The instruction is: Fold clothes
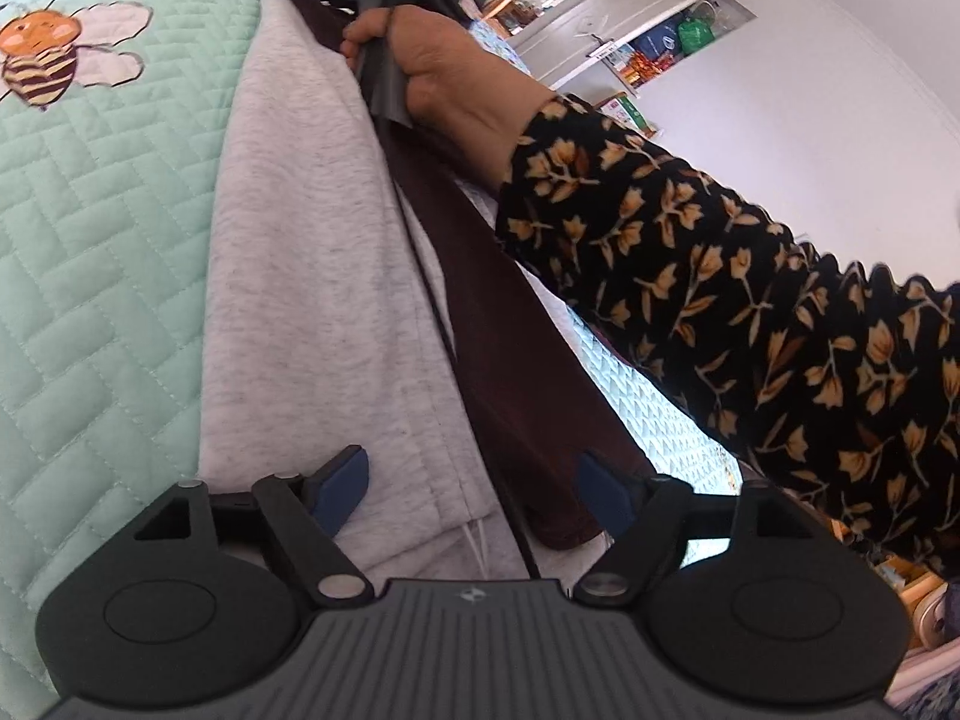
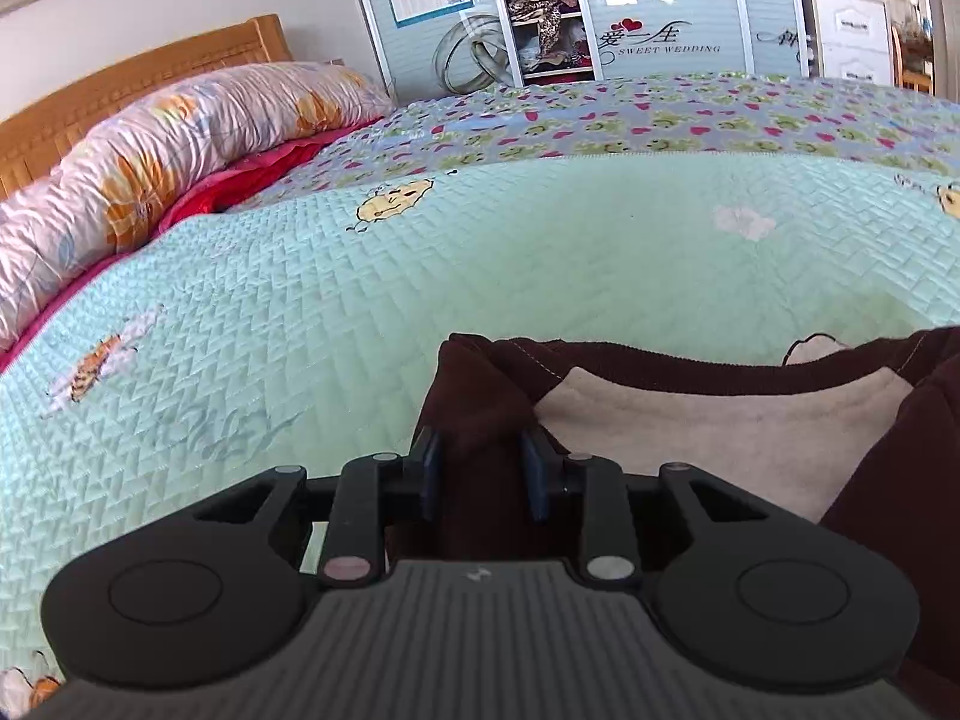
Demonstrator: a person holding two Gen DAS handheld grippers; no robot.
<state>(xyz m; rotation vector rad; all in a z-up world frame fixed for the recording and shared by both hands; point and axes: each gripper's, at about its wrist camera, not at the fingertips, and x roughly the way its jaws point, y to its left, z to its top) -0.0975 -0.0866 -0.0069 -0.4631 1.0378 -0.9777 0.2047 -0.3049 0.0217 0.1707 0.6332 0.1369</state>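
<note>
A maroon garment (image 1: 516,348) with a pale grey fleece inner side (image 1: 300,252) lies stretched along the mint quilt. My left gripper (image 1: 474,492) stands open over its near end. The grey fleece and the maroon edge lie between the blue pads (image 1: 339,489) without being pressed. At the far end a hand (image 1: 438,66) in a floral sleeve (image 1: 720,300) holds the other gripper. In the right wrist view my right gripper (image 2: 482,474) is shut on a bunched fold of the maroon garment (image 2: 480,396), with the cream fleece lining (image 2: 720,420) to its right.
The mint quilted bedspread (image 2: 420,276) with bee prints covers the bed. A rolled floral duvet (image 2: 150,144) and a wooden headboard (image 2: 120,72) lie at the far left. A wardrobe (image 2: 600,12) stands behind the bed. The bed's edge (image 1: 648,408) runs beside the garment.
</note>
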